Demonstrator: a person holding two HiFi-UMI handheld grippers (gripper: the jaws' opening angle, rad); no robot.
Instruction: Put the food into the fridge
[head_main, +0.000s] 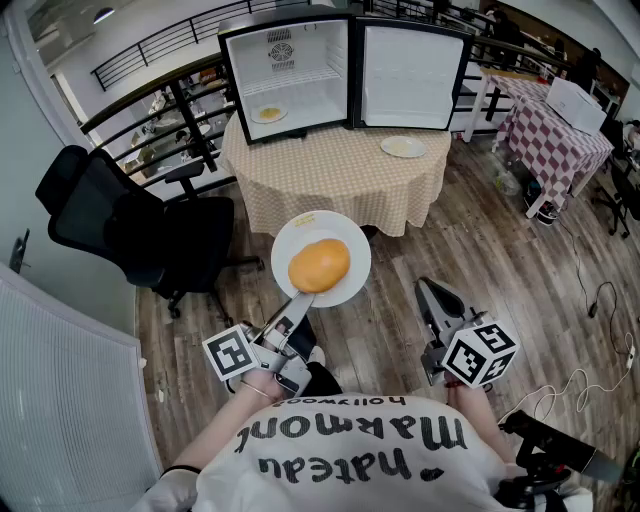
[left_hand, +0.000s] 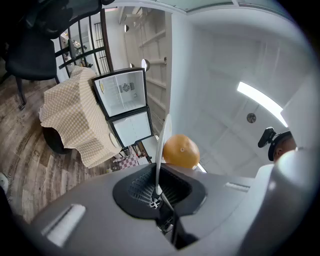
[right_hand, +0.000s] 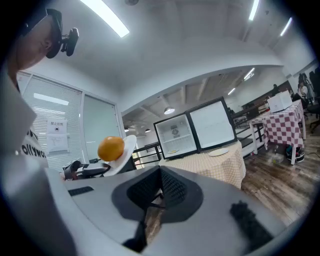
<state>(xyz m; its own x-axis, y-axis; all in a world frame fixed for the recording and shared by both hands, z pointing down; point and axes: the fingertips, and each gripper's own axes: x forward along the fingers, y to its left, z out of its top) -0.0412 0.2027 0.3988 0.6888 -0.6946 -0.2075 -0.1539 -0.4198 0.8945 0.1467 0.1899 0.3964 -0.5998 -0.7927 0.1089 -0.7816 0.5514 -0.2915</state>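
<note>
- Left gripper (head_main: 300, 300): jaws pinching the near rim of a white plate (head_main: 345, 235), carrying it level above the floor.
- Orange (head_main: 319, 265): sitting on that plate, near side of the worktop (head_main: 340, 175).
- Right gripper (head_main: 432, 292): jaws pressing together, gripping nothing.
- Fridge (head_main: 290, 70): standing open on the worktop, a small plate (head_main: 268, 114) lying inside.
</note>
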